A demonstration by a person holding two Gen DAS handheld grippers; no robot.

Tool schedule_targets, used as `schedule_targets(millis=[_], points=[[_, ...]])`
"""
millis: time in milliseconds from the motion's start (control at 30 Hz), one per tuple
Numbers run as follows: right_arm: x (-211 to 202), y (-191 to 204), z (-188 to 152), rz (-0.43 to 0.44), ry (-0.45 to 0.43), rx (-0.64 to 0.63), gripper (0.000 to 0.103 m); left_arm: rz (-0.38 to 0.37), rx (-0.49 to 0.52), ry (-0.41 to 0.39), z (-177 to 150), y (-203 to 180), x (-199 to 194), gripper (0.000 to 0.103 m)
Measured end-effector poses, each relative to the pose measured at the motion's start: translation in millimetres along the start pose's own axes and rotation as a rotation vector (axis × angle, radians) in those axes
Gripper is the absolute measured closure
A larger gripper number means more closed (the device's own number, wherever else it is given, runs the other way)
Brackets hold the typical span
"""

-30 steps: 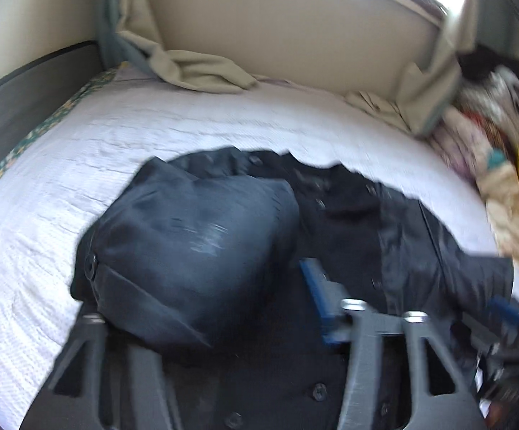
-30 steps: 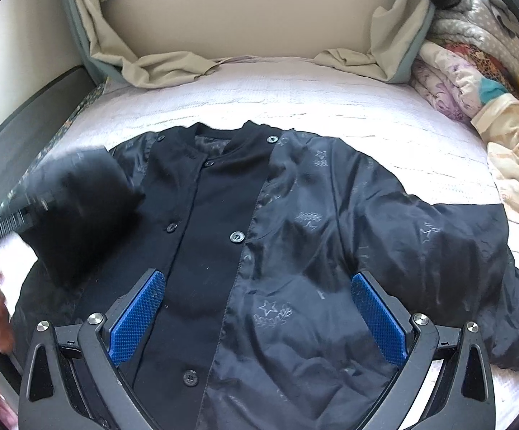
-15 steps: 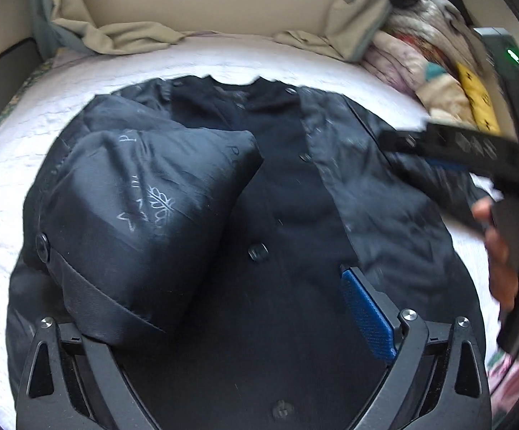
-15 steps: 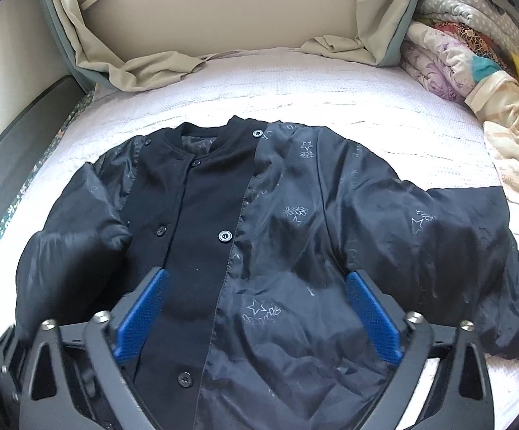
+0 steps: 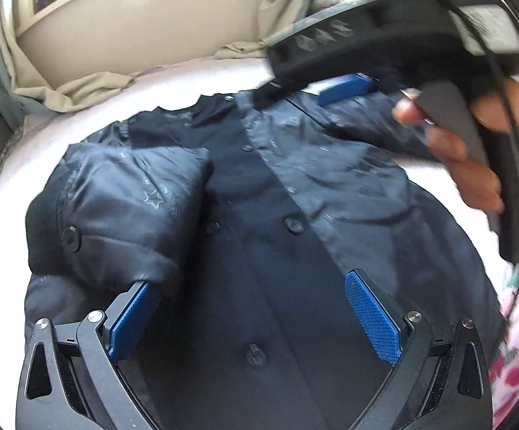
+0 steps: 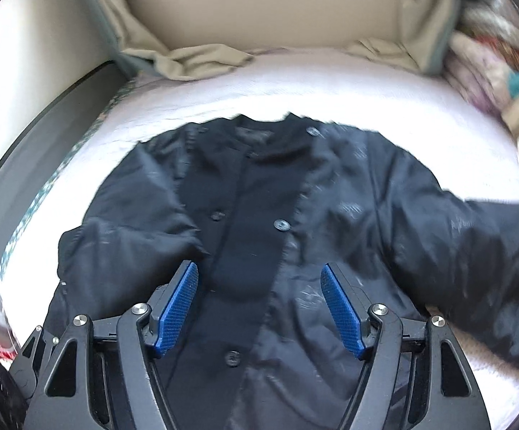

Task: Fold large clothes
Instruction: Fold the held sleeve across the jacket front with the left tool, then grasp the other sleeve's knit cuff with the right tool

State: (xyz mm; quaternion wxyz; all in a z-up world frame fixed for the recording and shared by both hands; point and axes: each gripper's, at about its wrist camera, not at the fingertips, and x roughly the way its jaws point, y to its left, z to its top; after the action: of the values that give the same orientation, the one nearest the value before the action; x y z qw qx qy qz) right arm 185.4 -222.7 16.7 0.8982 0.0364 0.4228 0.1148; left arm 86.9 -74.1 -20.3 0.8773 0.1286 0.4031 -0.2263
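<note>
**Jacket orientation and gripper state**

Jacket, dark navy, lies front-up on the white bedspread; its long axis runs from the hem near the cameras to the collar, which points toward the beige wall panel; button placket runs along that axis. One sleeve is folded inward across the chest, cuff near the hem; the other sleeve extends sideways, unfolded. Left gripper hovers over the lower front, blue pads spread apart, gripping nothing; right gripper likewise stands with fingers apart over the placket, empty. Crumpled beige cloth and piled clothes lie at the bed's far edges.
</note>
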Motion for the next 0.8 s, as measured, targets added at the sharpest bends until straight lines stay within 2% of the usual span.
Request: schedule_targets(millis=[133,200,267,333,400,467,533,567,700,733,800], points=[[6,11,-2,0.027,0.022,-0.01,0.032,-0.146,-0.03,0.047,-12,7,-11,0.0],[13,19,-5,0.051,0.049,-0.022,0.032,-0.197,-0.04,0.032,-14,16,-27,0.0],[18,27,-9,0.059,0.065,-0.043,0.032,-0.204,-0.056,-0.016,-12,31,-46,0.0],[22,34,-12,0.076,0.077,-0.061,0.032,-0.164,-0.077,-0.075,-7,50,-65,0.0],[26,48,-18,0.116,0.078,-0.079,0.032,-0.058,-0.125,-0.164,0,84,-90,0.0],[31,64,-24,0.138,0.083,-0.121,0.03,0.041,-0.18,-0.215,3,111,-104,0.0],[36,85,-32,0.145,0.08,-0.172,0.02,0.149,-0.25,-0.246,4,141,-114,0.0],[39,97,-38,0.149,0.08,-0.201,0.018,0.186,-0.296,-0.255,4,158,-118,0.0],[51,135,-55,0.164,0.08,-0.297,0.011,0.236,-0.457,-0.26,-5,204,-123,0.0],[54,143,-58,0.149,0.074,-0.317,0.007,0.239,-0.48,-0.257,-7,209,-122,0.0],[61,156,-64,0.074,0.046,-0.378,0.005,0.247,-0.512,-0.242,-11,220,-117,0.0]])
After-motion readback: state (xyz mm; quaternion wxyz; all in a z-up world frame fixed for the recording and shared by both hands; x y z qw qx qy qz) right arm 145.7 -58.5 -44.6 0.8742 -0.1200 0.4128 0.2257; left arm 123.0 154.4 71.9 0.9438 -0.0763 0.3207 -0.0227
